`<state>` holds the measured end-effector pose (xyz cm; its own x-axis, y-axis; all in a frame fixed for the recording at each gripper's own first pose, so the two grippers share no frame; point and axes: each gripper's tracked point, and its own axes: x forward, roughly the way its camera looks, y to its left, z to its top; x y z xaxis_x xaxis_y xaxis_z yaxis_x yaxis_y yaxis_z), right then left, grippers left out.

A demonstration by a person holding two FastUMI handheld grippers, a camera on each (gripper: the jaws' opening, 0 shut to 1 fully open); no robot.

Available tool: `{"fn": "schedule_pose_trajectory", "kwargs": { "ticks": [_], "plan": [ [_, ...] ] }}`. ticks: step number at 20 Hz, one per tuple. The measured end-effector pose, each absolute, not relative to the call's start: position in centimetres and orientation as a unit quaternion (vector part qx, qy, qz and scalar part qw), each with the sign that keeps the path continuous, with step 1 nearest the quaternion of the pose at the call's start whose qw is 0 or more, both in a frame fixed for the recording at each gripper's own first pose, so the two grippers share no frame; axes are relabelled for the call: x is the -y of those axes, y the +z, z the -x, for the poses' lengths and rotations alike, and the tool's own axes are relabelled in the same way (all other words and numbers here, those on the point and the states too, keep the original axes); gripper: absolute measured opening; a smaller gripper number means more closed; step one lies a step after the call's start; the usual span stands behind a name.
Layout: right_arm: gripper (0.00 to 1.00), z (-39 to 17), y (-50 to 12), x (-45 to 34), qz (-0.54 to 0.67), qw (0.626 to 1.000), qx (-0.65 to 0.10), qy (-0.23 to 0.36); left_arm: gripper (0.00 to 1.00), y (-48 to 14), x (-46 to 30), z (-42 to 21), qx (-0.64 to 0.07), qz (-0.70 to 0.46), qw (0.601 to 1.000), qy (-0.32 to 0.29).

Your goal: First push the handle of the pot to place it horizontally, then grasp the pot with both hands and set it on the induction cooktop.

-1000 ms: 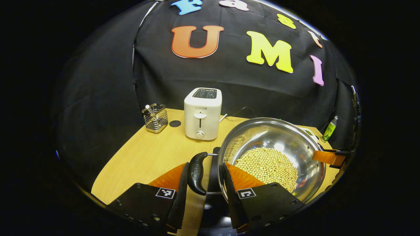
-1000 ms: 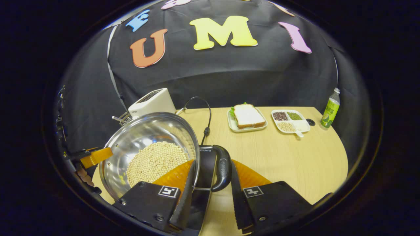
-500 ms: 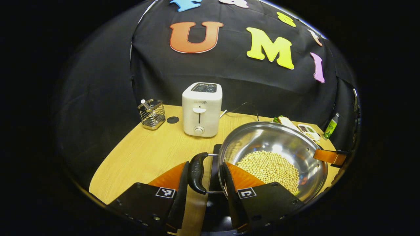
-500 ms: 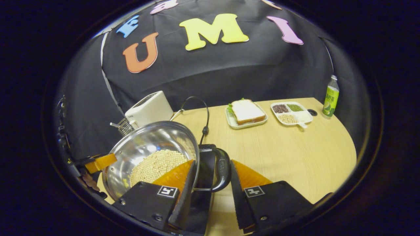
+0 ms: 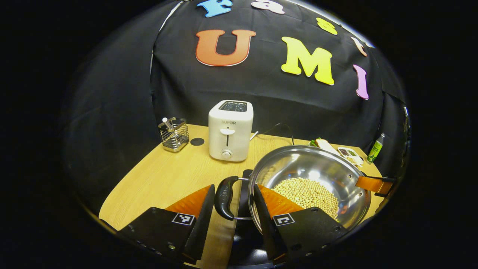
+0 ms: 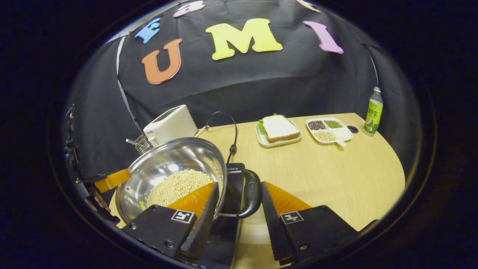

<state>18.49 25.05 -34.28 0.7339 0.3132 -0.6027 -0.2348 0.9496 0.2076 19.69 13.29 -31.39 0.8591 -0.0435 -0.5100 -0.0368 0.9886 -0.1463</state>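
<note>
1. Both grippers have their jaws parted around a pot handle: the left gripper point(image 5: 231, 209) straddles the black handle point(image 5: 225, 197) on its side of the pot point(image 5: 317, 172), and a gap shows between each finger and the handle, so nothing is pinched.
2. The right gripper point(image 6: 239, 209) likewise straddles the other handle point(image 6: 251, 194), its jaws apart, the outer finger clear of the grip; whether the inner finger touches the pot's rim I cannot tell.
3. The pot, steel and half full of pale beans point(image 6: 179, 185), sits over the black cooktop point(image 6: 233, 179), whose dark surface shows under and beside it between the fingers.
4. In the left gripper view the other gripper's finger shows at the pot's far rim.
5. On the wooden table point(image 6: 336, 168) behind the pot stands a white toaster point(image 5: 229, 130), with a wire caddy point(image 5: 173, 134) just to its left in the left gripper view.
6. In the right gripper view, farther back, lie a sandwich point(image 6: 279, 129) on a tray, a divided dish point(image 6: 328, 130) of grains beside it, and a green bottle point(image 6: 373, 112) near the table's edge.
7. A black cord point(image 6: 233, 130) loops up from the cooktop's back edge.
</note>
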Motion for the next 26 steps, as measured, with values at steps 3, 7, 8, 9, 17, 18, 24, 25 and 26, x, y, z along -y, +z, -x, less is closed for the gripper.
{"fn": "schedule_pose_trajectory", "kwargs": {
  "ticks": [3, 7, 8, 9, 17, 18, 24, 25, 26],
  "plan": [
    [0.76, -18.5, -32.8, -24.5, -0.053, 0.939, -0.305, 0.149, 0.71, -29.6, -13.2, -19.6, -0.231, 0.079, 0.97, -0.004],
    [0.88, -17.7, -30.9, -23.2, -0.048, 0.947, -0.282, 0.149, 0.96, -27.5, -12.5, -18.2, -0.212, 0.075, 0.974, -0.015],
    [0.89, -17.2, -30.2, -23.1, -0.051, 0.948, -0.274, 0.153, 0.96, -26.9, -12.5, -17.7, -0.206, 0.073, 0.976, -0.015],
    [0.89, -16.7, -29.5, -22.8, -0.052, 0.95, -0.266, 0.155, 0.96, -26.1, -12.4, -17.2, -0.199, 0.07, 0.977, -0.013],
    [0.89, -10.6, -20.7, -18.0, -0.006, 0.978, -0.161, 0.131, 0.95, -18.3, -8.1, -12.7, -0.115, 0.073, 0.99, -0.042],
    [0.94, -9.5, -19.4, -17.5, -0.004, 0.981, -0.147, 0.127, 0.95, -17.9, -7.7, -12.0, -0.113, 0.07, 0.99, -0.044],
    [0.96, -4.1, -13.4, -13.7, -0.005, 0.989, -0.095, 0.111, 0.95, -12.5, -5.0, -6.9, -0.071, 0.054, 0.995, -0.049],
    [0.96, -3.4, -12.5, -13.0, -0.007, 0.991, -0.086, 0.107, 0.95, -11.5, -4.6, -6.1, -0.064, 0.053, 0.995, -0.051],
    [0.96, -2.5, -11.4, -12.4, -0.009, 0.992, -0.074, 0.106, 0.95, -10.7, -4.1, -5.2, -0.058, 0.051, 0.996, -0.051]
  ]
}}
